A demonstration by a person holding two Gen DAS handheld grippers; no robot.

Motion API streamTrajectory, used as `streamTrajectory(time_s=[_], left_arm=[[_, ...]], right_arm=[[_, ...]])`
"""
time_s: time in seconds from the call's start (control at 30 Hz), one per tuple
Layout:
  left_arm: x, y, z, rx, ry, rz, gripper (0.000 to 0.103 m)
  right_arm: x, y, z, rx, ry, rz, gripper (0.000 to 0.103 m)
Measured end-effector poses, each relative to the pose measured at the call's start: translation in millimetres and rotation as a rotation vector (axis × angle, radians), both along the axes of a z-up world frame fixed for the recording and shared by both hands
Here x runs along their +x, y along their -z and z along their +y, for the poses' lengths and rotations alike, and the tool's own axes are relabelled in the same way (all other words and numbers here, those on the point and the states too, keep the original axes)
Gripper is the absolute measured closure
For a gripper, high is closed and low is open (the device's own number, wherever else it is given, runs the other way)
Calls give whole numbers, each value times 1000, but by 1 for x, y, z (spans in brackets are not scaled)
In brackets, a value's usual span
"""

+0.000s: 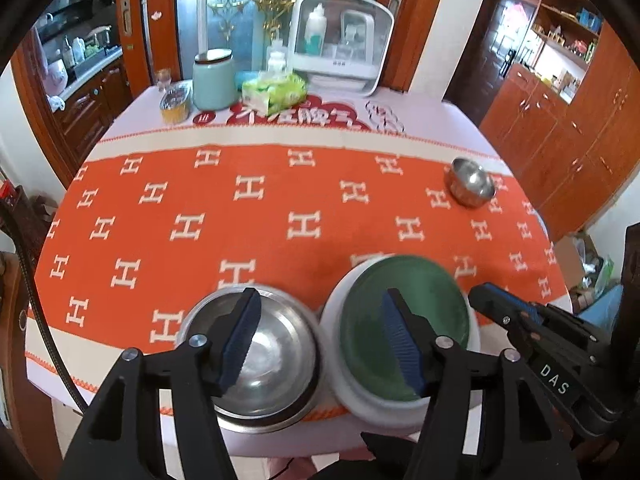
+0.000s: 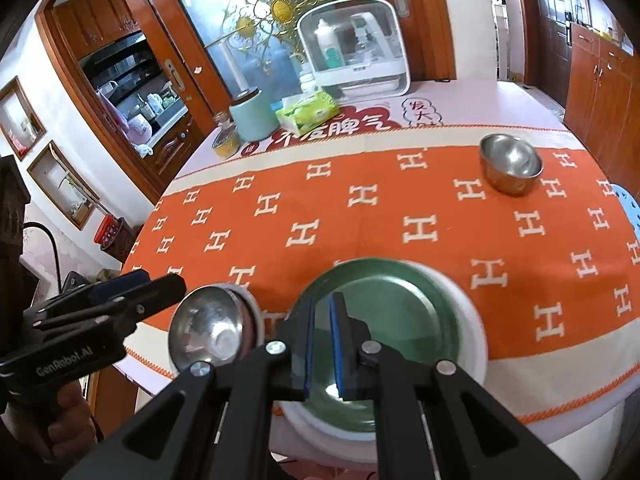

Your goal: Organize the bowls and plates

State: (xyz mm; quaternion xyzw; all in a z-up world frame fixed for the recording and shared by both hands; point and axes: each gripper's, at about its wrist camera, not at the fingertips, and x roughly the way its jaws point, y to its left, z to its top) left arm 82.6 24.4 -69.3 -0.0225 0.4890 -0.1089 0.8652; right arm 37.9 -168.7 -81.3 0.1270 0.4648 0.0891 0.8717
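A green plate [image 1: 404, 316] lies on a white plate [image 1: 352, 372] at the table's near edge; both also show in the right wrist view, the green plate [image 2: 392, 304] and the white plate [image 2: 472, 332]. A steel bowl [image 1: 276, 356] sits left of them on a pale plate, seen also in the right wrist view [image 2: 208, 332]. A small steel bowl [image 1: 471, 182] stands far right, seen also in the right wrist view [image 2: 510, 164]. My left gripper [image 1: 320, 340] is open above the gap between bowl and plates. My right gripper [image 2: 322, 344] is nearly closed, its pads over the green plate's near rim; a grip is not clear.
The table wears an orange cloth [image 1: 240, 216] with white H marks. At the back stand a mint canister [image 1: 212, 80], a tissue pack [image 1: 274, 94], a foil tub [image 1: 175, 106] and a white storage case [image 1: 340, 40]. Wooden cabinets [image 1: 560, 128] stand to the right.
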Motion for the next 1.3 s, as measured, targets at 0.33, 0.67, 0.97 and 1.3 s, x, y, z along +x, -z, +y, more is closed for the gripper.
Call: streamTrajectory(time_s=[0.33, 0.67, 0.97, 1.3], left_arm=[[17, -10, -71, -38, -8, -43, 28], [45, -1, -144, -78, -25, -30, 20], [74, -9, -196, -63, -46, -72, 20], [131, -11, -246, 65, -21, -32, 20]], right_arm=[[14, -2, -72, -28, 0, -11, 89], [29, 3, -143, -52, 6, -37, 60], [56, 2, -200, -67, 32, -83, 51], [99, 5, -249, -60, 96, -167, 44]])
